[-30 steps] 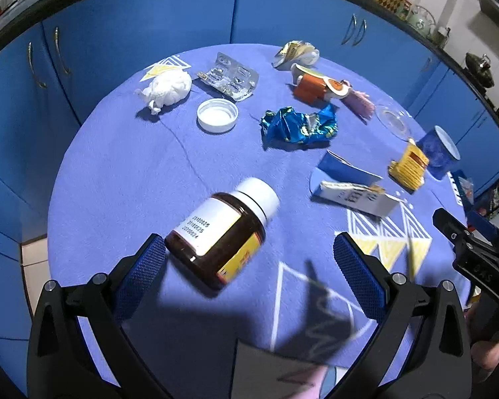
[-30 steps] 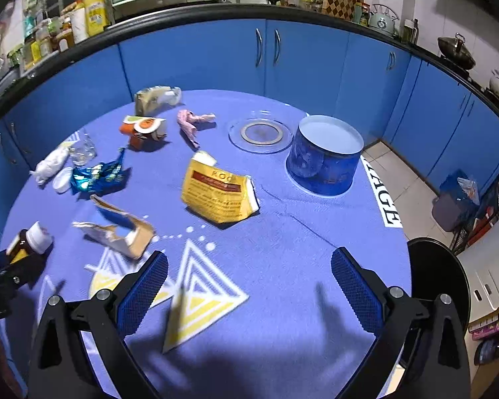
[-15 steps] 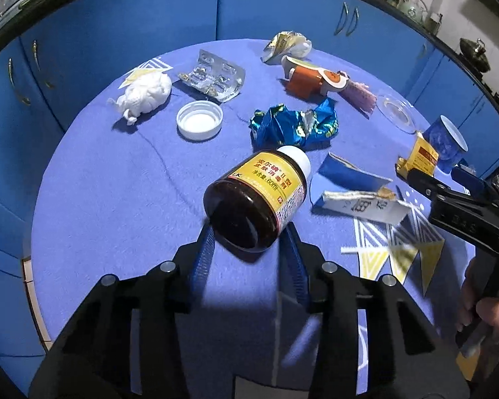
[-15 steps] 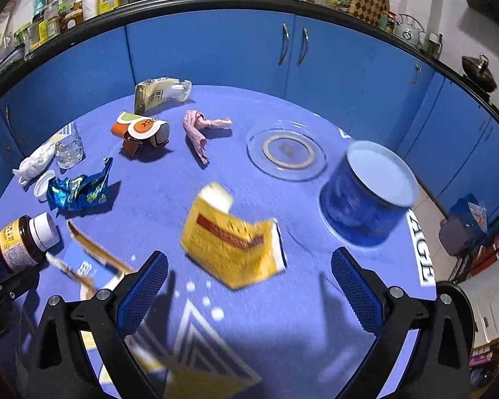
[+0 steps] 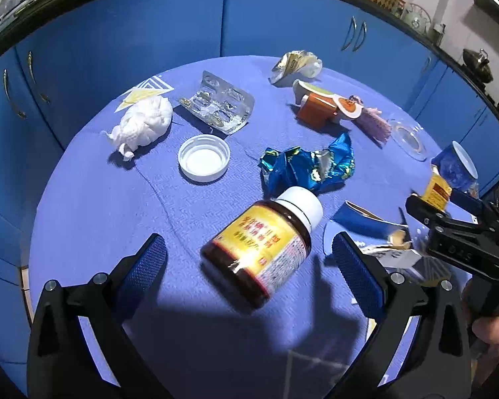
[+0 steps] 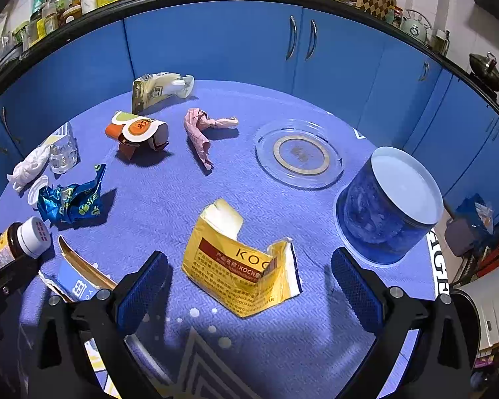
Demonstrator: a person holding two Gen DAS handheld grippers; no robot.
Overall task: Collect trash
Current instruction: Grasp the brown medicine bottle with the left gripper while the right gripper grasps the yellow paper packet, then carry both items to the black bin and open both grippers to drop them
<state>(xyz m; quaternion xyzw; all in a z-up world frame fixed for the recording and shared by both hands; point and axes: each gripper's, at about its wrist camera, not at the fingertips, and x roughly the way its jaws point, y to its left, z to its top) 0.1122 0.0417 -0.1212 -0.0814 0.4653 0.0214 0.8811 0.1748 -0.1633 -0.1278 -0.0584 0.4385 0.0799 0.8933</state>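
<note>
The torn yellow cardboard packet [image 6: 246, 272] carries the letters "KOC" in dark print above a red band and lines of small writing too fine to read. It lies crumpled on the blue woven cloth of the round bench [image 6: 169, 199], between the spread fingers of the right tool [image 6: 249, 282], which touch nothing. To its right stands a round blue tub with a white inside [image 6: 389, 209], and beyond it lies a clear plastic lid with a tan ring [image 6: 299, 156].

The left tool [image 5: 249, 266] is also spread wide. Between its blue ridged pads [image 5: 148, 259] lies a brown glass medicine bottle with a white cap [image 5: 266, 246], on its side, apart from both pads. Its yellow label bears red characters, blurred.

Farther away rest a crumpled blue foil wrapper [image 5: 309, 166], an upturned white plastic cap [image 5: 204, 158], a silver blister pack [image 5: 219, 106], a wad of white tissue [image 5: 143, 123] and an orange-and-white paper sleeve [image 5: 326, 106]. A torn blue-and-white carton [image 5: 372, 232] lies right of the bottle.
</note>
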